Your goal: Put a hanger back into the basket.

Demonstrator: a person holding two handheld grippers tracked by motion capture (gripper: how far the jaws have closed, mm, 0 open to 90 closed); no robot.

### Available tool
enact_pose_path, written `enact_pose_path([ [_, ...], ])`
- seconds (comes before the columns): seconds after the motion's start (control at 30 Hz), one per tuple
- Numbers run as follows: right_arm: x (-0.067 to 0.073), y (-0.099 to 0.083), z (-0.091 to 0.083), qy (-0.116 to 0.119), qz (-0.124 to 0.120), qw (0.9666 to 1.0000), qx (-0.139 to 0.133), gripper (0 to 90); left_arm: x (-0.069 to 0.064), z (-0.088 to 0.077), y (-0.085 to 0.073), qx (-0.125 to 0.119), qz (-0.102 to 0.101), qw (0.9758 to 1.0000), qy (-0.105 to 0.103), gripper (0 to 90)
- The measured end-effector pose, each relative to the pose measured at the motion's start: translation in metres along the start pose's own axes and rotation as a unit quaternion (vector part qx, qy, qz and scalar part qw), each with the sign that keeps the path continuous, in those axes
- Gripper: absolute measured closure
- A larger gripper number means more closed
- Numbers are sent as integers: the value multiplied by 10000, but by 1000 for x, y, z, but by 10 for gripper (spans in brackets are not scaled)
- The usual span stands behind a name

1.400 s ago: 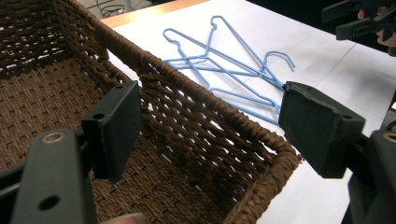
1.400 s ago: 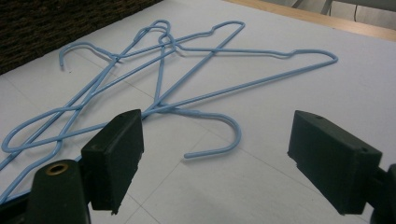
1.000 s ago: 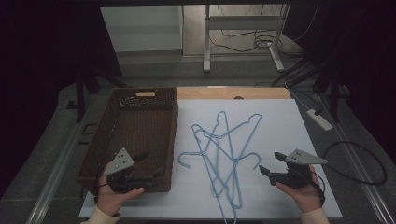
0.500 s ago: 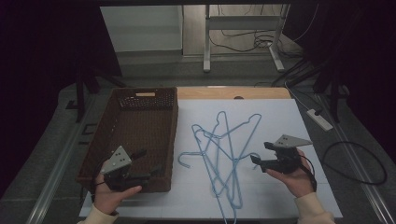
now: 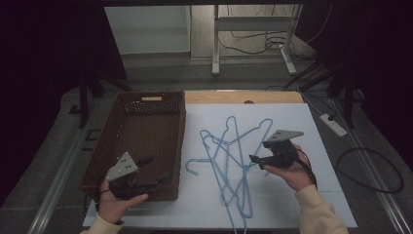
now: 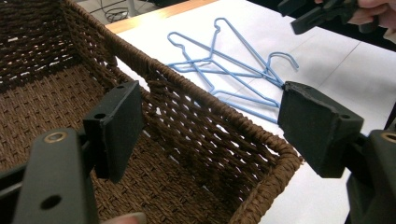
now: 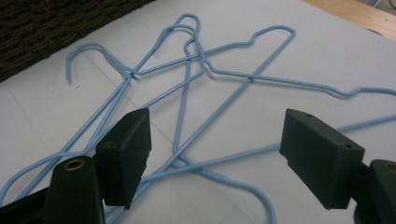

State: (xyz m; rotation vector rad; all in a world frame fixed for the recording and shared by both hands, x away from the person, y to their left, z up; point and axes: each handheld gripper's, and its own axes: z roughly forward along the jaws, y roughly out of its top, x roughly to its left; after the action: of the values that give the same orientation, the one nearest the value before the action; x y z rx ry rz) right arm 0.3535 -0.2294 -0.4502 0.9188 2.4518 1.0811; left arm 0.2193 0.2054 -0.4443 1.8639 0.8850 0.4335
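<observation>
Several light-blue wire hangers (image 5: 234, 161) lie tangled on the white sheet, right of a brown wicker basket (image 5: 181, 141). My right gripper (image 5: 258, 152) hovers at the pile's right edge, pointing left. In the right gripper view its jaws (image 7: 215, 154) stand wide over the hangers (image 7: 201, 60); they have just been closing a little, and the pads touch no wire. My left gripper (image 5: 155, 169) is open at the basket's near right corner. In the left gripper view it (image 6: 215, 126) straddles the basket wall (image 6: 187, 140) without touching it, with the hangers (image 6: 224, 70) and the right gripper (image 6: 317, 16) beyond.
The white sheet (image 5: 292, 117) covers the table right of the basket, with a wooden strip (image 5: 243, 97) along its far edge. A power strip (image 5: 333, 124) and a looped black cable (image 5: 370, 170) lie on the floor at the right. A metal stand (image 5: 214, 44) is behind the table.
My right gripper has moved left and a little away from the table's near edge, up to the hanger pile. The left gripper has stayed at the basket's corner.
</observation>
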Motion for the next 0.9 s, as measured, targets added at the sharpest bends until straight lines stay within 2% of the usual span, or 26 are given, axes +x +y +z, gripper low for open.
enact_pose_path([
  [0.13,-2,10,13,65,-32,9999,138,261,0,2,0,47,9,10000,-20,232],
  [0.17,-4,15,20,110,-49,9998,183,267,0,2,0,50,9,10000,-26,233],
  [0.4,-7,30,39,199,-91,9990,389,275,-1,3,2,59,4,10000,-44,233],
  [0.57,-7,46,61,266,-198,9974,632,288,-3,6,1,90,11,9999,-75,234],
  [0.9,-4,60,90,359,-281,9942,972,311,-5,7,0,130,26,9999,-101,234],
])
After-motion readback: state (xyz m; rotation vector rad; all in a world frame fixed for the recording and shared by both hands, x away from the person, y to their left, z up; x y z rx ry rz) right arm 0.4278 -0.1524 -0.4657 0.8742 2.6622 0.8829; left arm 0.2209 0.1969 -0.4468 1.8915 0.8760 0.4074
